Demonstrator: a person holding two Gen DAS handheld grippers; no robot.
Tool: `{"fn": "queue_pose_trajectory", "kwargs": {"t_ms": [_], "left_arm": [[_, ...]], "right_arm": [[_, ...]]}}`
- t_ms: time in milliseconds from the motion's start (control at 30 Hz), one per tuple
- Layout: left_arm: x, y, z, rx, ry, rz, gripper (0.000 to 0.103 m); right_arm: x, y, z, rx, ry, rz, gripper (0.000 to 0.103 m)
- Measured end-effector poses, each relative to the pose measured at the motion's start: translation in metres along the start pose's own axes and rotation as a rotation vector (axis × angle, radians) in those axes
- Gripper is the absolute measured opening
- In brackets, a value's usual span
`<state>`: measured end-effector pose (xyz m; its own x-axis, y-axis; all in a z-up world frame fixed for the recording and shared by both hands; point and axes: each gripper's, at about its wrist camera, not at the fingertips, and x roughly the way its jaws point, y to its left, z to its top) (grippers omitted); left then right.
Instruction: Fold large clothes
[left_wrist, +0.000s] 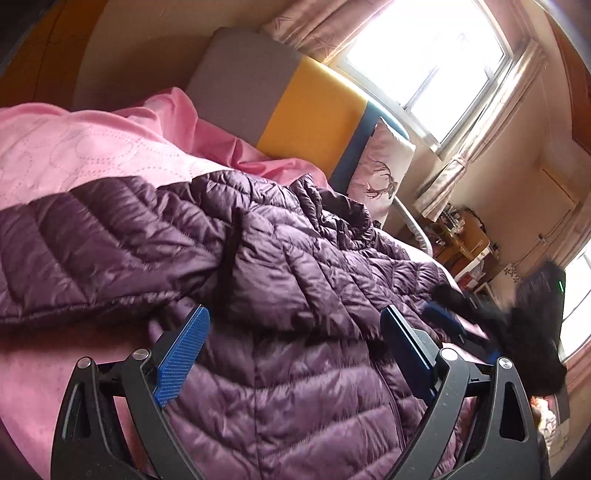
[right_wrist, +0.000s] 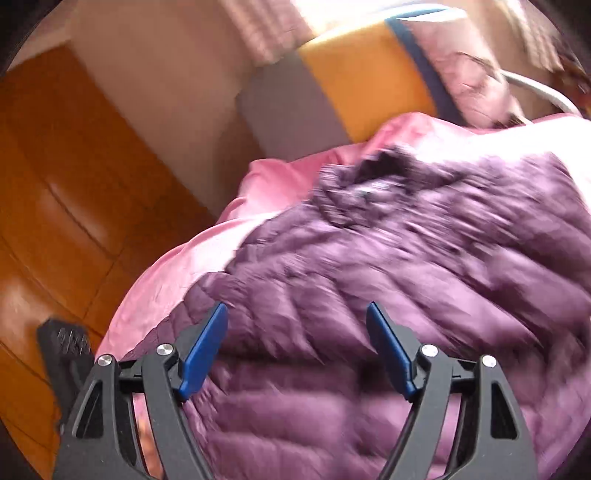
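Observation:
A dark purple quilted puffer jacket (left_wrist: 280, 258) lies spread on a pink bed cover (left_wrist: 74, 147); one sleeve (left_wrist: 92, 251) stretches to the left. My left gripper (left_wrist: 295, 350) is open and empty, hovering just above the jacket's lower body. In the left wrist view the right gripper (left_wrist: 454, 317) shows blurred at the jacket's right edge. The right wrist view is motion-blurred: the jacket (right_wrist: 388, 277) fills it, and my right gripper (right_wrist: 297, 347) is open and empty above the quilted fabric, with the collar (right_wrist: 380, 166) further ahead.
A grey, yellow and blue headboard (left_wrist: 295, 96) stands behind the bed, with a deer-print pillow (left_wrist: 384, 173) against it. A bright window (left_wrist: 436, 62) with curtains is at the back right. A cluttered table (left_wrist: 465, 240) stands beyond the bed. Orange wooden panelling (right_wrist: 74, 177) lies left of the bed.

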<state>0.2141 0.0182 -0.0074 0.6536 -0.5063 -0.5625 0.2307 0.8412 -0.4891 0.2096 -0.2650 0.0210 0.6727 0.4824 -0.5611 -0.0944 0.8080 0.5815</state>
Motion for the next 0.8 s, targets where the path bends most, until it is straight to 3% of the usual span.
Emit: {"fn": "queue_pose_trajectory", "kwargs": {"t_ms": [200,267,367,400,533,667,700,733,767,800], "left_arm": [[0.046,0.011,0.011,-0.106,0.089,0.021,0.092],[0.055,0.013,0.013,-0.136,0.104,0.017,0.083],[0.069,0.015,0.018,-0.116,0.129,0.061,0.033],[0.072,0.017,0.019,-0.116,0.136,0.074,0.011],[0.065,0.023,0.029,-0.126,0.103,0.072,0.004],[0.059,0.025,0.033,-0.127,0.111,0.035,0.007],[0.060,0.024,0.032,-0.118,0.114,0.040,0.026],[0.060,0.024,0.032,-0.125,0.117,0.026,0.065],[0.059,0.025,0.031,-0.164,0.105,-0.005,0.078],[0.056,0.027,0.031,-0.197,0.083,-0.023,0.084]], "right_arm": [[-0.040,-0.090,-0.003,0.258,-0.040,-0.032,0.085],[-0.043,-0.115,-0.004,0.348,-0.070,-0.011,0.085],[-0.036,-0.142,-0.001,0.464,-0.102,0.055,0.088],[-0.031,-0.149,0.002,0.504,-0.111,0.077,0.088],[-0.031,-0.163,0.011,0.599,-0.183,0.139,0.092],[-0.034,-0.177,0.009,0.680,-0.244,0.175,0.092],[-0.034,-0.180,0.010,0.683,-0.248,0.175,0.092],[-0.033,-0.180,0.012,0.687,-0.255,0.175,0.092],[-0.032,-0.179,0.014,0.692,-0.262,0.178,0.093],[-0.042,-0.184,0.014,0.694,-0.268,0.182,0.093]]}}
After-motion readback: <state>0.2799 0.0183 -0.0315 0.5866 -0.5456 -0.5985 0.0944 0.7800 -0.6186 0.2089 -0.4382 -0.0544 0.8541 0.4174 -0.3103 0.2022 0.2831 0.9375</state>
